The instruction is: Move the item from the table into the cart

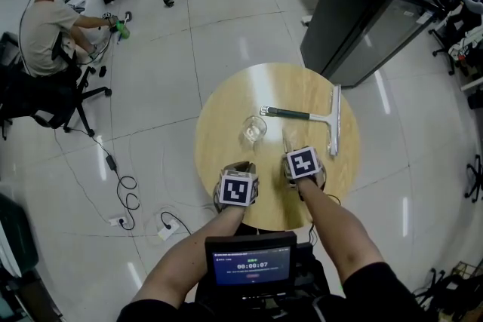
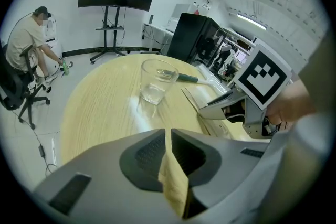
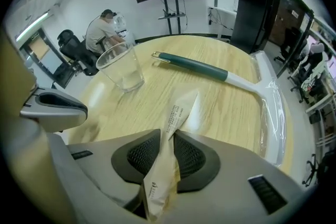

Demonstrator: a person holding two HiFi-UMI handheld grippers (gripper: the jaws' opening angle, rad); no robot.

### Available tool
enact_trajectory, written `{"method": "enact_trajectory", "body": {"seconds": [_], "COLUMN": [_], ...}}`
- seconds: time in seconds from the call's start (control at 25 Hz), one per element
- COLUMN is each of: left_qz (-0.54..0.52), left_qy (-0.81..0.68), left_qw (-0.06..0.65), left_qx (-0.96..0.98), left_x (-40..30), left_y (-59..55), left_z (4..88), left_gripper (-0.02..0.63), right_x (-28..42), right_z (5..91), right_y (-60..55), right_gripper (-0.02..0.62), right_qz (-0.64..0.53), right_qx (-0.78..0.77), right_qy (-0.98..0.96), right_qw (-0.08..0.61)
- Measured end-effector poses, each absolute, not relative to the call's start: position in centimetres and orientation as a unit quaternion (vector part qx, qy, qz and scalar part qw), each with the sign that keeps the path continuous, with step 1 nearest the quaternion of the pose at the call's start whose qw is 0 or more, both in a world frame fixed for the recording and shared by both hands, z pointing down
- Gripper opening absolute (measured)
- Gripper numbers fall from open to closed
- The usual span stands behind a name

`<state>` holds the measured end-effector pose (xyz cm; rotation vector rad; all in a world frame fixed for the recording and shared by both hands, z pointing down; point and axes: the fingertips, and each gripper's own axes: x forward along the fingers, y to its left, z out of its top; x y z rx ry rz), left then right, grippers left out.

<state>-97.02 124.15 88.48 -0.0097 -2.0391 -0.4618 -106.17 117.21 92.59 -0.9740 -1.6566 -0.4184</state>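
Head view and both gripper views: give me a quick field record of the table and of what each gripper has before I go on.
surface: round wooden table
loose on it: clear glass, upright; green-handled squeegee, lying flat
left gripper: shut on a thin yellowish strip, kind unclear
right gripper: shut on a printed paper sleeve, its far end sticking out ahead
cart: not in view
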Motion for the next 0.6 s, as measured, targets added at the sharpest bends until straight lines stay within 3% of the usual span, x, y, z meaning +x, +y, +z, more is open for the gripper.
{"method": "enact_trajectory", "body": {"seconds": [0.12, 0.6], "left_qz": [-0.19, -0.2], "left_qy": [-0.844, -0.863], "left_qw": [0.501, 0.464], "left_qx": [-0.004, -0.005], "left_x": [-96.9, -97.2], "left_y": [124.3, 123.8], "left_z": [88.3, 85.7], "left_gripper": [0.046, 0.044], "right_x": [-105.6, -106.1], "right_z": [92.5, 90.8], "right_y": [117.5, 115.0], "right_gripper": [0.044, 0.034], "right_qz": [-0.183, -0.154], "right_qx": [-0.41, -0.388], "right_qy": [-0.7, -0.73], "right_qw": [0.555, 0.541]}}
